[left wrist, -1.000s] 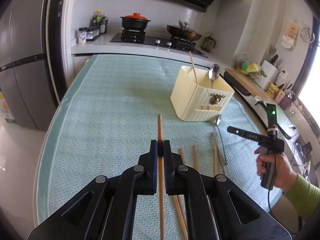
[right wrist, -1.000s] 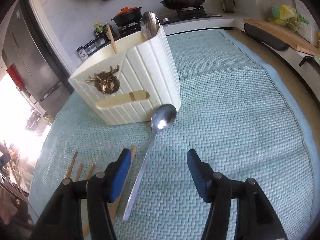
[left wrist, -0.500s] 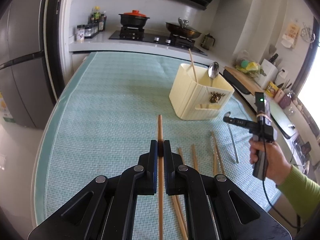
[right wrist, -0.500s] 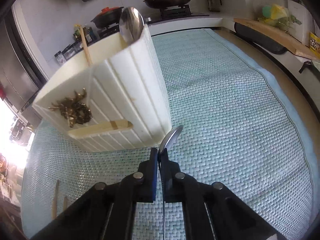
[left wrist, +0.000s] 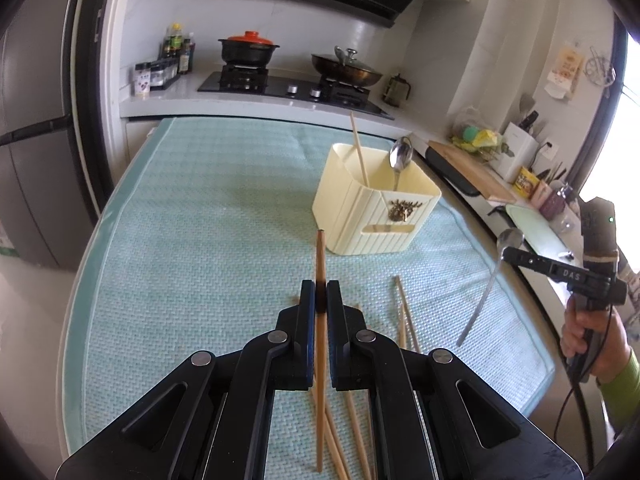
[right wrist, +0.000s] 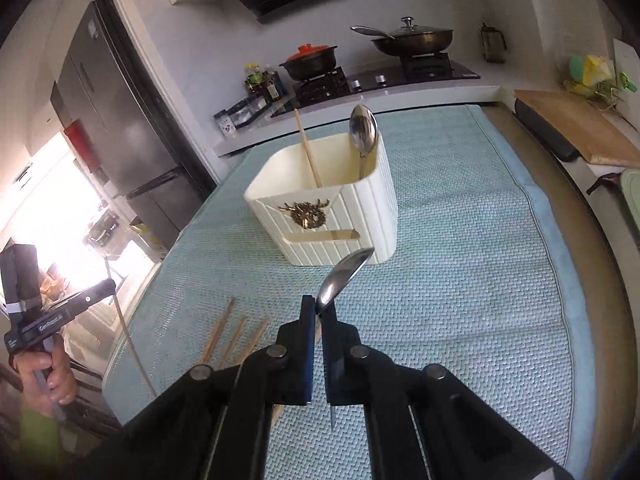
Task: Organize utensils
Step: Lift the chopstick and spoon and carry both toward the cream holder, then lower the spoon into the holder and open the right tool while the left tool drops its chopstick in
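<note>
A cream ribbed utensil holder [left wrist: 374,216] [right wrist: 332,220] stands on the teal mat and holds one chopstick [left wrist: 359,148] and one spoon [left wrist: 400,158]. My left gripper [left wrist: 321,294] is shut on a wooden chopstick [left wrist: 320,256], held above the mat in front of the holder. My right gripper [right wrist: 319,312] is shut on a metal spoon [right wrist: 344,276], lifted off the mat with its bowl pointing at the holder; it also shows in the left wrist view [left wrist: 506,254]. Several loose chopsticks [left wrist: 404,312] [right wrist: 232,334] lie on the mat.
The teal mat [left wrist: 200,220] covers a rounded table. Behind it is a counter with a stove, a red-lidded pot [left wrist: 248,46] and a wok [left wrist: 346,68]. A fridge [left wrist: 36,140] stands at the left. A cutting board [right wrist: 576,124] lies on the right counter.
My right gripper closed on the spoon and lifted it off the mat, backing away from the holder. My left gripper stayed shut on its chopstick and rose a little.
</note>
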The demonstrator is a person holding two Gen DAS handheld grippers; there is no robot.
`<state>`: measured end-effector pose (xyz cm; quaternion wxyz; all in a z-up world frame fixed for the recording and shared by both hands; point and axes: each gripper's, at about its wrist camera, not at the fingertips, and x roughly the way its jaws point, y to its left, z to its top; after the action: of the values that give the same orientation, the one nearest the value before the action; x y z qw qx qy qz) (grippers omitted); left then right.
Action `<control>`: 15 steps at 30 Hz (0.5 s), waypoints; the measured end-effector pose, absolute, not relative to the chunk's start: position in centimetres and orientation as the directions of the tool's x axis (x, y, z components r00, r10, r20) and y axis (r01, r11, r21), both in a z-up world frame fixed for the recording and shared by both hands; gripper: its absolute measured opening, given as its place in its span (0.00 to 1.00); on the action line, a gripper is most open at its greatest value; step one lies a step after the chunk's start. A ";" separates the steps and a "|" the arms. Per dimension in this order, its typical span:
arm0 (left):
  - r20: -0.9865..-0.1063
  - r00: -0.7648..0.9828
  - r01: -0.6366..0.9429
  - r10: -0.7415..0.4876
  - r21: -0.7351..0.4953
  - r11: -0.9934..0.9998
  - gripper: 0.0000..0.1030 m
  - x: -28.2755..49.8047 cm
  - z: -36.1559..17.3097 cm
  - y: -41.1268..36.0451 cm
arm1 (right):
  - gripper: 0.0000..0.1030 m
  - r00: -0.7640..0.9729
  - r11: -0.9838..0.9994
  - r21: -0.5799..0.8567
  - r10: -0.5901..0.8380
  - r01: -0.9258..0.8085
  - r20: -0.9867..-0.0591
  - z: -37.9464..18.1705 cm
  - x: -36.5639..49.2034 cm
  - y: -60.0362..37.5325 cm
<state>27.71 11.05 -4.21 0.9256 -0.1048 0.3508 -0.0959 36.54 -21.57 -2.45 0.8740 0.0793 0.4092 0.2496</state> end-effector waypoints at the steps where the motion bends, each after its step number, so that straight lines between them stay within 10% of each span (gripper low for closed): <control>1: -0.625 0.738 0.109 -0.255 -0.263 0.959 0.03 27.8 -3.8 11.0 | 0.03 0.551 0.862 0.334 0.501 -0.381 -0.667 -1.9 36.5 -21.4; 15: -0.483 0.835 0.200 -0.263 -0.179 0.963 0.03 34.6 8.7 8.3 | 0.03 0.730 0.875 0.169 0.474 -0.454 -0.493 7.9 40.6 -18.6</control>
<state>34.56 8.35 8.75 0.9560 -0.0604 0.2603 -0.1212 40.56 -18.61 7.91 0.9298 0.0186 0.2703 0.2493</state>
